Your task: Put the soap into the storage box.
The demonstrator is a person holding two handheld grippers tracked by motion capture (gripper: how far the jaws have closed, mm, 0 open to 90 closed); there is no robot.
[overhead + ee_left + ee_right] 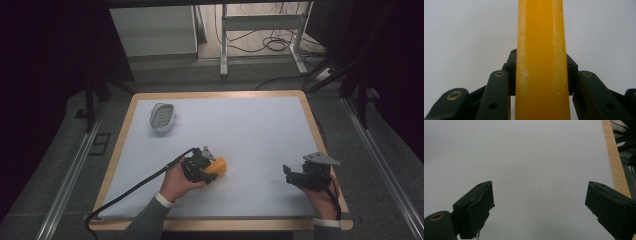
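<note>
While left gripper clamps yellow block, block's long axis runs straight out between fingers; right gripper open, empty, well apart; soap dish far beyond left fingers.

- The block at the left gripper is yellow-orange, with pale white scuffs down its edges.
- Both grippers are black; the right gripper has a grey plate on top.
- The table has a light wood rim and a white top.
- The dish at 11 o'clock is white and grey, with rows of dots.
</note>
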